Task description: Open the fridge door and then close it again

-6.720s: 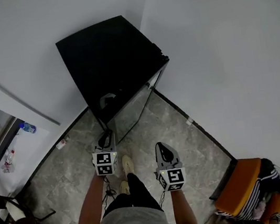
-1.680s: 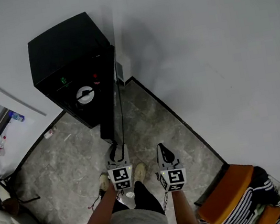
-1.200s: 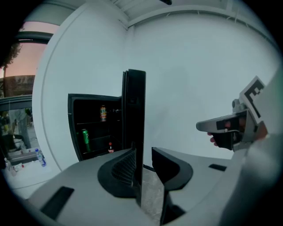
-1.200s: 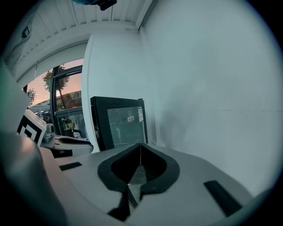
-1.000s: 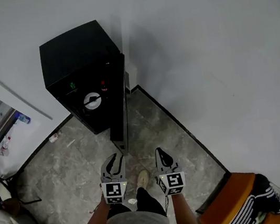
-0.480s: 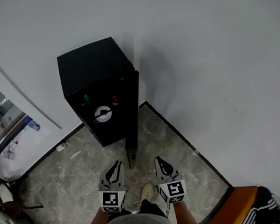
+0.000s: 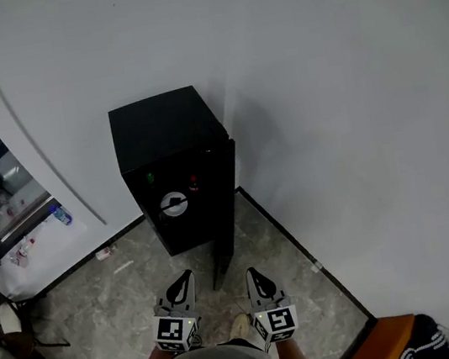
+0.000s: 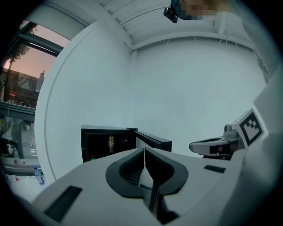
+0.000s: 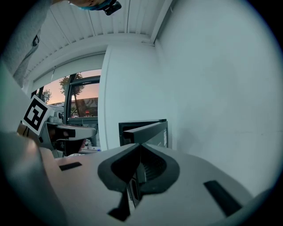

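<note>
In the head view the fridge [image 7: 167, 133] stands on the floor [image 7: 90, 291] against the white wall [image 7: 349, 111], its dark inside facing the person. Its door [image 7: 224, 226] is swung wide and shows edge-on. A little earlier the left tongs [image 7: 182, 282] sat right at the door's free edge. Now it hangs clear of it, near the person's body, and the fridge looks farther off than it did a second ago. The right tongs [image 7: 251, 276] is level with the left one, also well short of the door. The opening half of the task therefore looks done, and the closing is still to come.

The left gripper view shows what the head view cannot. The left tongs' jaws have just been closing and now meet tip to tip with nothing between them. Beyond them the fridge's lit shelves show, with the door [image 8: 152, 140] angled out to the right. The right tongs [image 8: 212, 146] appears at the side.

In the right gripper view those jaws are also pressed together and empty. From here the door [image 9: 146, 130] shows its inner face and hides most of the cabinet, and a window [image 9: 82, 95] with evening sky shows at the left. Neither tongs touches the door.
</note>
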The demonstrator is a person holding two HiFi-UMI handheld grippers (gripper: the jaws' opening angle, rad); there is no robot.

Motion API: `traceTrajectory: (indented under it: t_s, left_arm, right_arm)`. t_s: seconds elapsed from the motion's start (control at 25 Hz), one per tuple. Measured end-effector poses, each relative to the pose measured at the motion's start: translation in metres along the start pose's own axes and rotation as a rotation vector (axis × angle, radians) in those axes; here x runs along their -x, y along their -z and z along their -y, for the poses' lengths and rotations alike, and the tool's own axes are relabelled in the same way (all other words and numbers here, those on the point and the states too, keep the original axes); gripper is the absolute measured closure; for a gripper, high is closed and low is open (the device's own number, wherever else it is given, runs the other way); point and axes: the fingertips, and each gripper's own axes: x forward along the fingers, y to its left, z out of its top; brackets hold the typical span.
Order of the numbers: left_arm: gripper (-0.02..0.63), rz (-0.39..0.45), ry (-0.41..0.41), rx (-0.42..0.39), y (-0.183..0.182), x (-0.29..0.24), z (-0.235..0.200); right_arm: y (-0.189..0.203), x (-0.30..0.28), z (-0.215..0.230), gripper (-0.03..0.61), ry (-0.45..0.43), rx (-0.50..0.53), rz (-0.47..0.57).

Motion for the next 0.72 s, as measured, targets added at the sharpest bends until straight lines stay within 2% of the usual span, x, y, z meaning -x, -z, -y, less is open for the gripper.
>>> traceTrajectory:
  t_s: [0.2, 0.4, 0.72]
  left_arm:
    - [0.603, 0.009, 0.011, -0.003, -0.005, -0.001, -0.003]
    - [0.606, -0.022, 0.019, 0.005, 0.002, -0.007, -0.007]
    - [0.606, 0.0, 0.021, 0.019, -0.002, -0.013, -0.012]
  right_arm:
    - [0.002, -0.002, -0.004, 0.554, 0.003, -0.001, -0.005]
    - [0.005, -0.007, -0.003, 0.554, 0.011, -0.006, -0.004]
    - [0.001, -0.014, -0.003, 0.554, 0.017, -0.001, 0.002]
